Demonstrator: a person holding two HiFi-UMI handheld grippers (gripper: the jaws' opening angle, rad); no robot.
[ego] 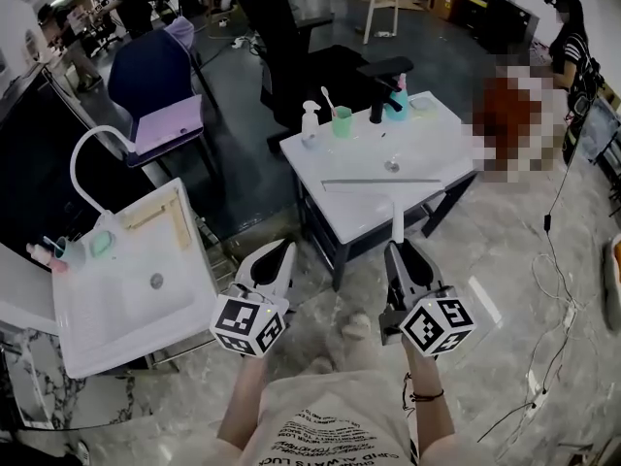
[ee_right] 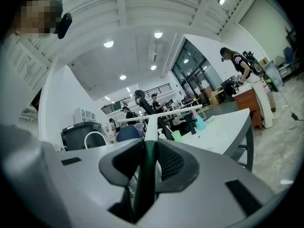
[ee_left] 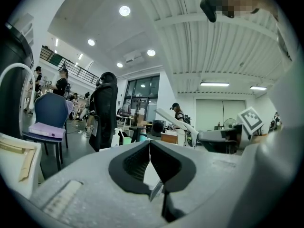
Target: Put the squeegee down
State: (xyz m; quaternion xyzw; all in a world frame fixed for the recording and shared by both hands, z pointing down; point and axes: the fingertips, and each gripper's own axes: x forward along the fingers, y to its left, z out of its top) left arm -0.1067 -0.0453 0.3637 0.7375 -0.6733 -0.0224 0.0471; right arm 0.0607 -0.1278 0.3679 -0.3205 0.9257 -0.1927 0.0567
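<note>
Our right tongs (ee_right: 145, 146) pinch the squeegee (ego: 383, 183) by its handle, plain in the right gripper view; the head view shows its blade above the near edge of the bench (ego: 432, 139). Our left tongs (ee_left: 150, 147) sit closed, empty

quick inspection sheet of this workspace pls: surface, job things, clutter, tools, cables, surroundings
surface: white sink-top table, front part bare
job's things: long white-handled squeegee, blade level over the table's front; contact cannot be told
clutter: white spray bottle, green cup with a toothbrush, teal bottle and black faucet along the far edge
tools: right tool shut on the squeegee's handle; left tool shut, empty
cables: thin black cable on the marble floor at right
surroundings: second white sink at left, blue chair behind, person in striped top far right
</note>
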